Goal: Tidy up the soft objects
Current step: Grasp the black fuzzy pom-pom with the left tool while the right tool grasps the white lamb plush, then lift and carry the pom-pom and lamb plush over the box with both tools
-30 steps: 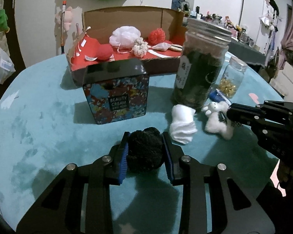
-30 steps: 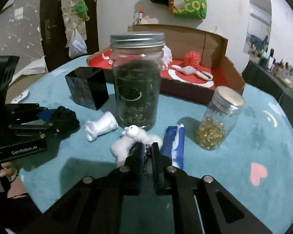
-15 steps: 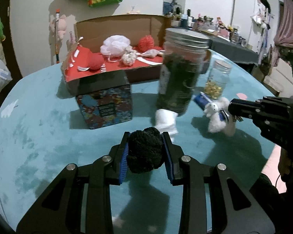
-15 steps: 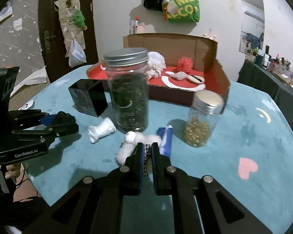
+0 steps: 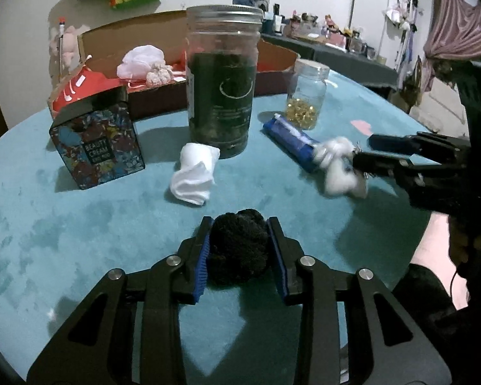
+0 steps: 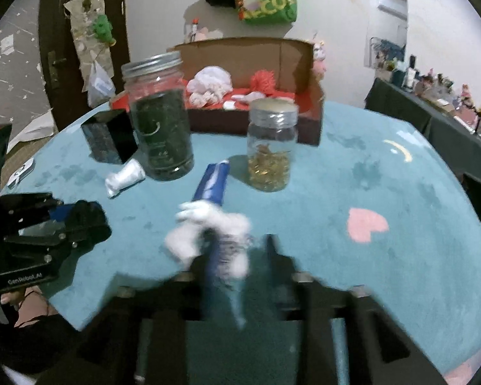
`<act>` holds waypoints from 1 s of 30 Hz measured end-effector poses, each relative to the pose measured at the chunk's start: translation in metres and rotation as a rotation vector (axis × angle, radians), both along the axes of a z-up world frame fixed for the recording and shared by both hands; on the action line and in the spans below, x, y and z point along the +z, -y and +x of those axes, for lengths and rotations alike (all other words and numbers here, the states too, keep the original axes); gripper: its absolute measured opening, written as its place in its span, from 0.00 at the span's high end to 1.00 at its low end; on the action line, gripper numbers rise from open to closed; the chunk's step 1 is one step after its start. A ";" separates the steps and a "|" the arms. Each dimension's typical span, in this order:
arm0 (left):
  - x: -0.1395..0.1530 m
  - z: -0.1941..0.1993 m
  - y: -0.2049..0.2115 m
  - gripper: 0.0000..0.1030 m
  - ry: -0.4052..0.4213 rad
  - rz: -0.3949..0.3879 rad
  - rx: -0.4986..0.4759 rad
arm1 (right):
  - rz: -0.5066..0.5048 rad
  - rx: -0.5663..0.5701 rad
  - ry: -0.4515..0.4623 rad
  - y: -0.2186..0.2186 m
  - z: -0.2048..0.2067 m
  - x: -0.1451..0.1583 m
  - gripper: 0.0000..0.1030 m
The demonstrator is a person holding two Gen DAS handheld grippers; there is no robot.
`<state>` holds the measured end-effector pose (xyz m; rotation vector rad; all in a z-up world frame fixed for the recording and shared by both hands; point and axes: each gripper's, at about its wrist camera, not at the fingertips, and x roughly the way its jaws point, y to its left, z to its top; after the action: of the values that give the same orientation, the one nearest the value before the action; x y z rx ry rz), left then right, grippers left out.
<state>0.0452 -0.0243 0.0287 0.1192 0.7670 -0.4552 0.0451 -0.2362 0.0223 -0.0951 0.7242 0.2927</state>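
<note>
Left gripper (image 5: 239, 250) clamped on a black fuzzy pom-pom ball (image 5: 238, 246), above the teal table cover (image 5: 80, 224). Right gripper (image 6: 239, 258) blurred, jaws apart; small white plush toy (image 6: 208, 234) against its left finger, near the blue tube (image 6: 212, 183). White rolled sock (image 5: 195, 173) just beside the tall dark-filled glass jar (image 5: 223, 80).

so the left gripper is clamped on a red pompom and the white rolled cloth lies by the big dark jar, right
Not quite: the pompom clamped in the left gripper is black, not red, as the left wrist view shows. The white rolled cloth does lie by the big dark jar.
</note>
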 end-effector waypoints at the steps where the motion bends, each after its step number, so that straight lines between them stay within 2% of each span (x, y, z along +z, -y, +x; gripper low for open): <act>1: 0.000 0.000 0.000 0.32 -0.003 -0.007 0.000 | 0.013 0.002 0.014 0.002 -0.002 0.001 0.27; 2: 0.000 0.000 -0.001 0.24 -0.003 -0.016 -0.001 | 0.050 0.013 0.025 0.004 -0.005 0.003 0.14; 3: 0.001 -0.002 -0.001 0.24 0.009 -0.023 0.008 | 0.074 0.024 0.030 0.005 -0.006 0.003 0.13; 6: -0.001 -0.003 -0.001 0.24 0.020 -0.015 0.015 | 0.096 0.042 0.048 0.002 -0.009 0.001 0.13; 15: -0.007 -0.005 0.003 0.26 0.068 0.002 0.049 | -0.005 0.034 0.115 -0.024 -0.007 -0.019 0.14; 17: -0.009 -0.008 0.004 0.40 0.091 0.007 0.054 | -0.035 0.034 0.139 -0.028 -0.008 -0.021 0.23; 19: -0.010 -0.010 0.005 0.48 0.116 0.011 0.061 | -0.053 0.042 0.149 -0.030 -0.009 -0.023 0.28; 20: -0.010 -0.011 0.005 0.56 0.122 0.008 0.063 | -0.056 0.048 0.153 -0.031 -0.009 -0.023 0.33; 21: -0.010 -0.011 0.005 0.60 0.127 0.002 0.065 | -0.060 0.053 0.160 -0.032 -0.010 -0.024 0.36; 23: -0.011 -0.011 0.003 0.68 0.136 -0.004 0.074 | -0.064 0.067 0.168 -0.034 -0.013 -0.025 0.51; 26: -0.009 -0.011 0.001 0.69 0.136 -0.015 0.076 | -0.078 0.071 0.197 -0.036 -0.018 -0.023 0.56; 27: -0.008 -0.011 0.000 0.69 0.136 -0.017 0.077 | -0.075 0.077 0.202 -0.036 -0.019 -0.022 0.65; 28: -0.008 -0.011 0.000 0.69 0.138 -0.018 0.075 | -0.073 0.080 0.198 -0.036 -0.019 -0.022 0.90; 30: -0.006 -0.011 0.001 0.69 0.140 -0.016 0.076 | -0.065 0.082 0.184 -0.036 -0.017 -0.022 0.88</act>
<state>0.0339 -0.0249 0.0224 0.1049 0.6281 -0.3764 0.0284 -0.2007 0.0004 -0.2108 0.5483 0.3338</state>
